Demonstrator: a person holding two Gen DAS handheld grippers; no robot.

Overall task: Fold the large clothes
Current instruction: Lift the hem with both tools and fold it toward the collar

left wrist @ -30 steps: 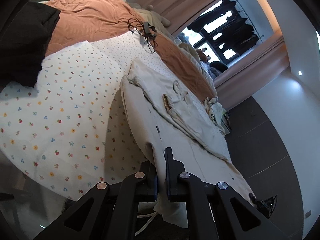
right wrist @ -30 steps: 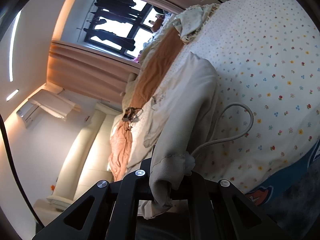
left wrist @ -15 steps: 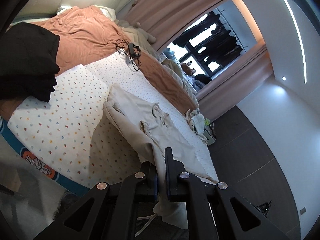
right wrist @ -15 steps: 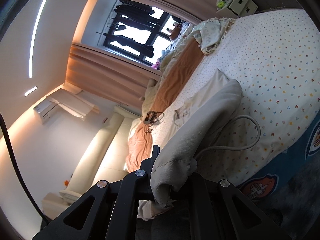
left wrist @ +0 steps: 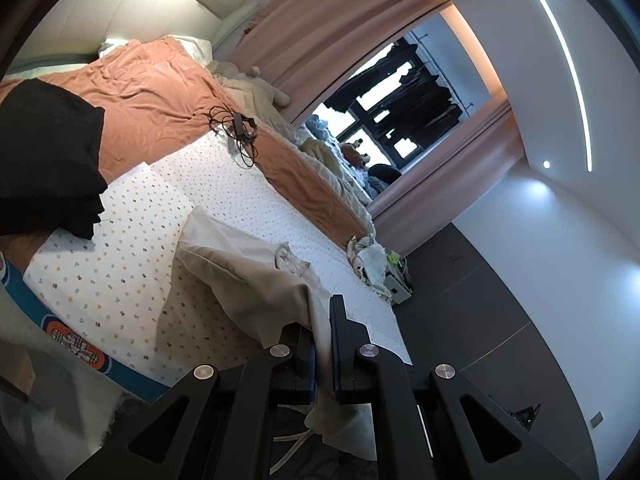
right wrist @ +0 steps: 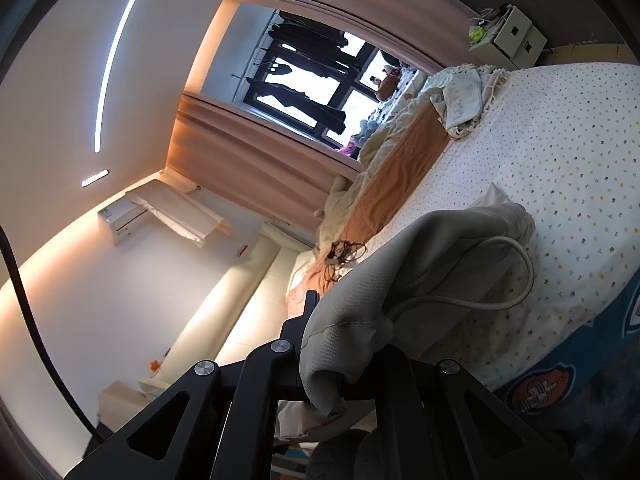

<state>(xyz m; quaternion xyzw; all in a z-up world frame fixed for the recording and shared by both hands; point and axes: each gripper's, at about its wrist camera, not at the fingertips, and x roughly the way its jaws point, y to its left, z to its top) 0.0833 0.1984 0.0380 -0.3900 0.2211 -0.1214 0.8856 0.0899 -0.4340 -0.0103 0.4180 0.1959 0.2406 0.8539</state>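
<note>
Beige trousers (left wrist: 240, 276) hang between our left gripper (left wrist: 322, 344) and right gripper (right wrist: 344, 344), both clamped tight on fabric, the far end trailing on the dotted bedsheet (left wrist: 132, 248). We risk the drawstring (right wrist: 500, 272) snagging, or thin cloth slipping out.

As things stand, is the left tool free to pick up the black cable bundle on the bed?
Probably not. The left tool is shut on the beige garment, which drapes across its front, and the cable bundle lies far up the bed. It would have to let go first.
</note>
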